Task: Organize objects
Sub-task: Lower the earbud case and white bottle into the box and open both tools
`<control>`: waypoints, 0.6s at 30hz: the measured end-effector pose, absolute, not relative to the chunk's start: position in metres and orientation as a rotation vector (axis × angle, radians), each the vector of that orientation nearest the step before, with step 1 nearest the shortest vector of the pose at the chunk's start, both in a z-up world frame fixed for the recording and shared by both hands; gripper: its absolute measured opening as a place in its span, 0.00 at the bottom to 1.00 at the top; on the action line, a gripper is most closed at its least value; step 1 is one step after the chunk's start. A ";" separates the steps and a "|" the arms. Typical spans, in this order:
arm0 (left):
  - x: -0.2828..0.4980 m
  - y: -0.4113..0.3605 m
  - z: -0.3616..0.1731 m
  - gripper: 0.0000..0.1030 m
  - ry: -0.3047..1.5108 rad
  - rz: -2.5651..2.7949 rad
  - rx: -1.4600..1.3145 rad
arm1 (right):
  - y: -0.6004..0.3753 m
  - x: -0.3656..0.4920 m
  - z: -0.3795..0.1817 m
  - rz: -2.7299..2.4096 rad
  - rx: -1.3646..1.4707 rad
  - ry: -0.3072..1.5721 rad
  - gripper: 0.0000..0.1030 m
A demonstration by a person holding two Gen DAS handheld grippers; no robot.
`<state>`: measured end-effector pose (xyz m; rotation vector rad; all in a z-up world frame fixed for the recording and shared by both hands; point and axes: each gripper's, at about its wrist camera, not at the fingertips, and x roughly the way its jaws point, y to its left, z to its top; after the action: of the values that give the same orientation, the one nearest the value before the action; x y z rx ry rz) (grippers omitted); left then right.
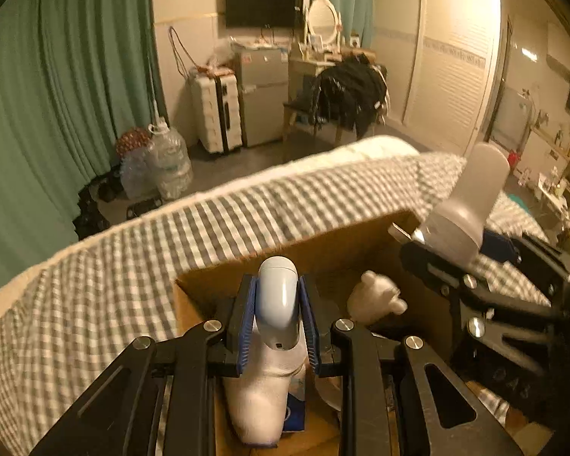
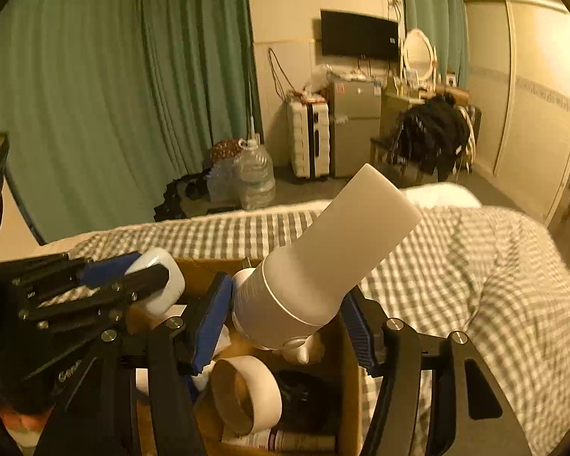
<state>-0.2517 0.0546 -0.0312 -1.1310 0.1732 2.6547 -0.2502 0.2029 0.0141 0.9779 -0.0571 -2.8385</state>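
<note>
My left gripper is shut on a small white rounded device and holds it over an open cardboard box on the bed. A white sock lies in the box below it. My right gripper is shut on a white squeeze tube, cap end between the blue pads, tube tilted up to the right above the same box. The tube also shows at the right of the left wrist view. The left gripper and its device show at the left of the right wrist view.
The box holds a tape roll, a white figurine, a dark object and a bottle. A grey-white checked bedspread surrounds it. Beyond the bed: green curtain, water jugs, suitcase, chair with dark clothes.
</note>
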 end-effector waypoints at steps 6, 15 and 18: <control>-0.259 0.061 -0.062 0.23 0.225 2.637 -1.158 | 0.209 -0.276 -0.019 -2.806 1.068 -0.046 0.55; -0.258 0.065 -0.065 0.23 0.272 2.621 -1.144 | 0.208 -0.286 -0.033 -2.771 1.116 -0.050 0.56; -0.257 0.069 -0.064 0.25 0.284 2.622 -1.146 | 0.212 -0.282 -0.031 -2.770 1.115 -0.081 0.56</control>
<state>-0.2575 0.0694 -0.0639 -1.1457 0.2842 2.6222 -0.2818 0.2119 -0.0308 1.1145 -0.0814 -2.7699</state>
